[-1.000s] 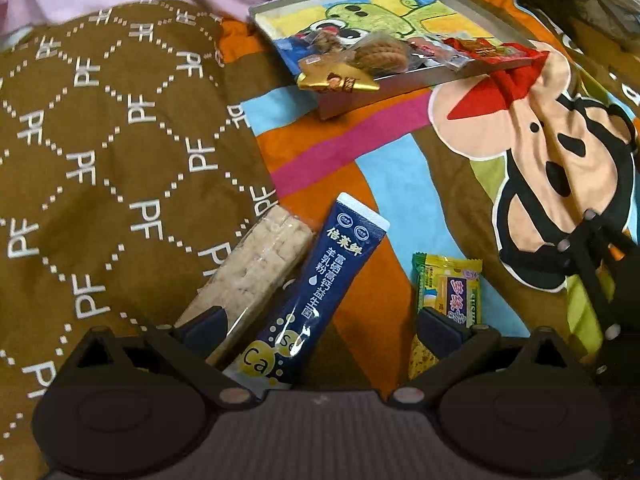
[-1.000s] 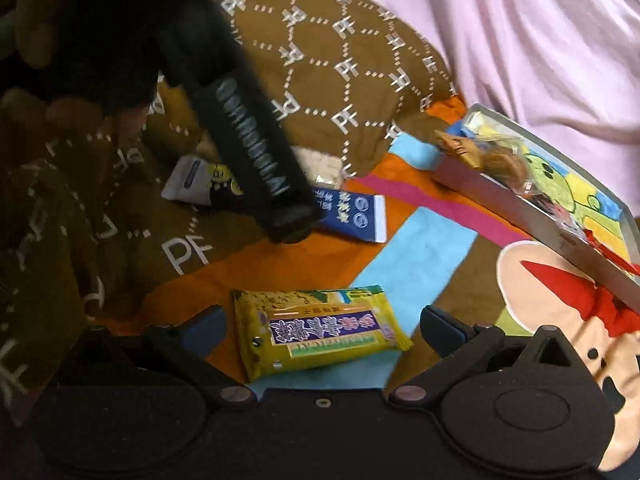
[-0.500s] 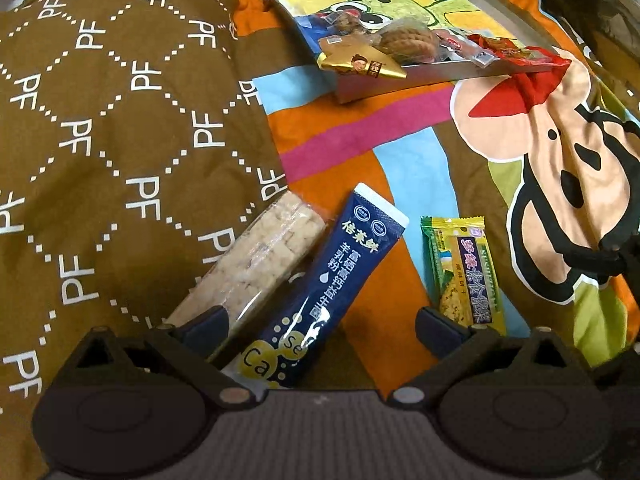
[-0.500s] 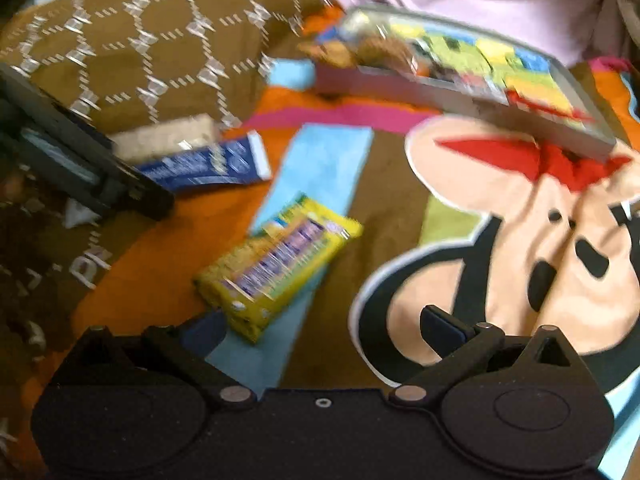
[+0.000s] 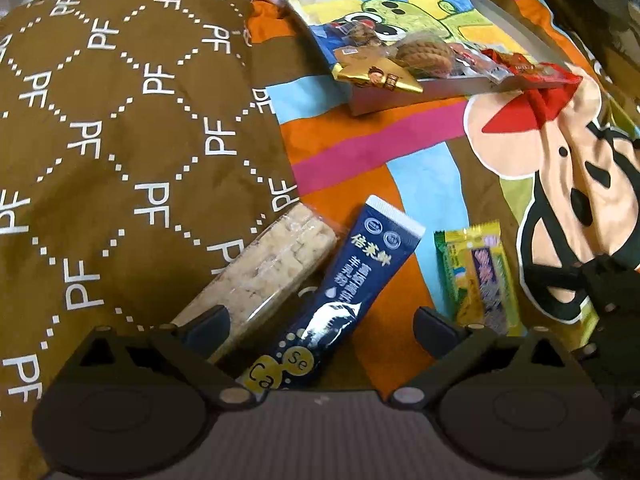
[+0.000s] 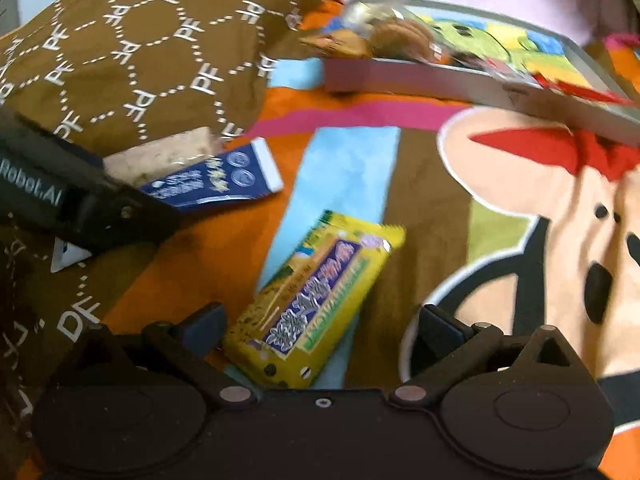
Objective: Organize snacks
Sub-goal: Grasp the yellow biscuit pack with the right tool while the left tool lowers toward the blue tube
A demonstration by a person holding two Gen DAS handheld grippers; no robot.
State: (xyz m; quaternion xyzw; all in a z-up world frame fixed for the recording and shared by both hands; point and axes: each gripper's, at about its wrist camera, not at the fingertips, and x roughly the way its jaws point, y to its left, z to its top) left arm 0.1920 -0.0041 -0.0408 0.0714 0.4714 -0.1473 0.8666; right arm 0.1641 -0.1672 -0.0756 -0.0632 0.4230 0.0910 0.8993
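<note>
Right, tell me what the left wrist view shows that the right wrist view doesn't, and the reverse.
Only the left wrist view shows the full length of the pale cereal bar and the gold triangular packet sharply. Only the right wrist view shows the left gripper's black body from outside, lying across the navy sachet. Both show the yellow snack bar, the sachet, the tray of snacks and the cartoon blanket. Both grippers, left and right, are open.

lower end of the navy sachet (image 5: pixel 352 292) is hidden behind the left gripper (image 5: pixel 322 322) body; near end of the pale grain bar (image 5: pixel 264 270) is covered by its left finger. right wrist view is motion-blurred: print on the yellow snack pack (image 6: pixel 316 304) and the tray (image 6: pixel 404 76) contents are unreadable. the yellow pack's near end is cut off in the left view.
</note>
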